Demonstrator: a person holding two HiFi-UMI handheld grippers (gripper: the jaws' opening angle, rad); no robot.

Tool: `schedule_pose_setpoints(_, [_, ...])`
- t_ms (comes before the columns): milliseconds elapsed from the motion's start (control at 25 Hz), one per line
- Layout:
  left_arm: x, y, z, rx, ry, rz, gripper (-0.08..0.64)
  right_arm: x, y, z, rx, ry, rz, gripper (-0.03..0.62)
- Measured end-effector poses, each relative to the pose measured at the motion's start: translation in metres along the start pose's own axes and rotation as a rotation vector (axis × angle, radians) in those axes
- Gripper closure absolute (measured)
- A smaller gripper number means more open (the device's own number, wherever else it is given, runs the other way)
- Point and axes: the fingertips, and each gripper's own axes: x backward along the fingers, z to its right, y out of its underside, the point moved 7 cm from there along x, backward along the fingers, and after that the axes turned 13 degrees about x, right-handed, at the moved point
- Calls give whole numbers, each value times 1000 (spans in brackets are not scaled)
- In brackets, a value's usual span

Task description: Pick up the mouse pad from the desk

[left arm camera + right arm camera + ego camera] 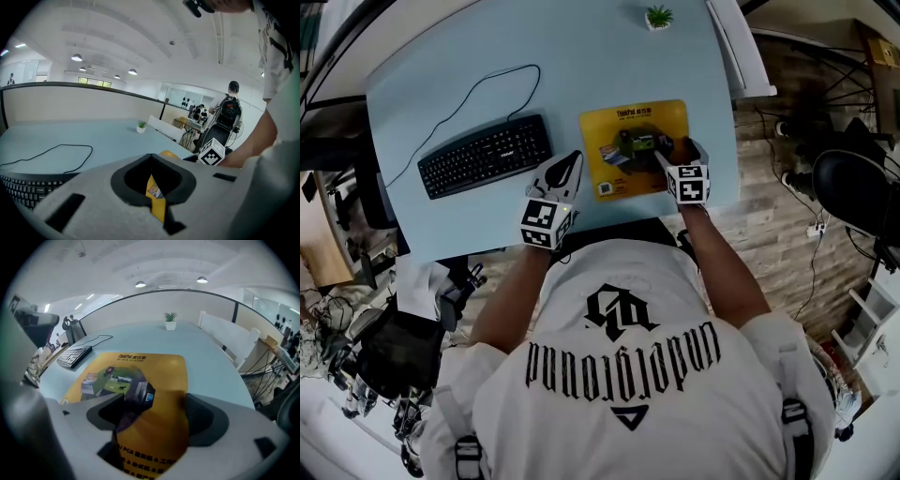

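Observation:
The yellow mouse pad (623, 127) with printed pictures lies flat on the light blue desk (441, 75), near its front right corner. My right gripper (673, 150) tilts down over the pad's near right part. Its jaws stand wide open, with the pad (140, 364) showing between them and nothing clamped. My left gripper (572, 161) rests just left of the pad, between it and the keyboard. Its jaws (157, 197) are shut to a thin slit and hold nothing. A strip of the yellow pad (166, 153) shows through and above that slit.
A black keyboard (485, 155) with a looping cable (478, 89) lies left of the pad. A small potted plant (657, 17) stands at the desk's far edge. The desk's right edge runs close beside the pad. A dark chair (853, 187) and cables are on the floor to the right.

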Motion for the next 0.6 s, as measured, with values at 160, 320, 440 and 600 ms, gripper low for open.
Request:
schedule_pose_setpoints(160, [-1,2,1,0,6,-3,552,0,-1,-3,10,-3,-4,226])
schedule_pose_setpoints(320, [0,0,1,-1,4,-1,552,2,-4,-10,31,-33,-8,309])
schedule_pose_setpoints(440, [1,-2,2,-4,1,4,552,3,-7,-13,49,-58,-4,356])
schedule_pose_setpoints(600, [1,-3,4,-5,-3,10,552,2,-15,-30,134,-125,-4,523])
